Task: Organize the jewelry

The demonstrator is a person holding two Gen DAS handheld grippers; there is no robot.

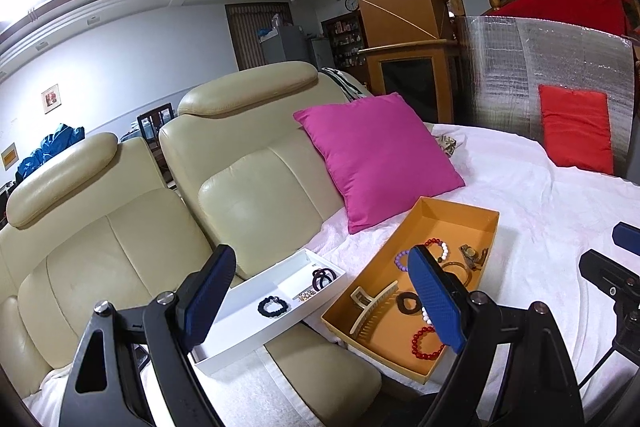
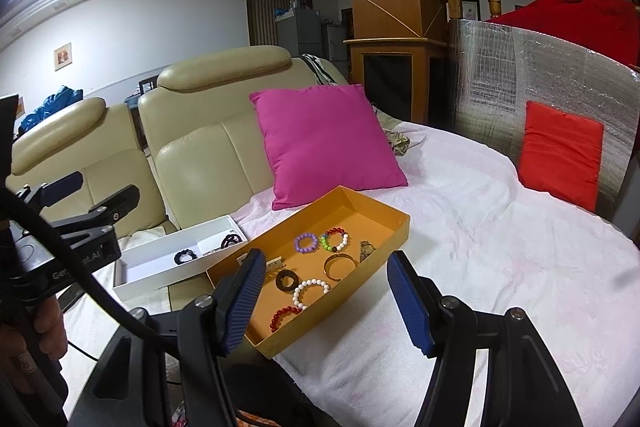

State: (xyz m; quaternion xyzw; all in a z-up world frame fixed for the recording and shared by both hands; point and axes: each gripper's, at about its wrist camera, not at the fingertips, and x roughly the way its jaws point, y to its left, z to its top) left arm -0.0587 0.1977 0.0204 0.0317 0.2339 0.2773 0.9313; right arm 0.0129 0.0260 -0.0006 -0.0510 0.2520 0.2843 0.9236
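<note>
Your left hand-held gripper (image 1: 324, 301) and right hand-held gripper (image 2: 330, 301) both hang released, grasping nothing, above the shallow orange cardboard tray (image 2: 394, 223) of beaded bracelets.

Orange tray (image 2: 394, 223), magenta pillow (image 2: 326, 143)

White lettering runs along the black body of the left gripper (image 2: 64, 187), seen at the left edge of the right wrist view; a dark cable crosses it, leaving only "Ge" and, further along, "t.AI" legible. A round wall clock (image 1: 351, 3) hangs beside the wooden pillar in the left wrist view, its numerals too small to read.
</note>
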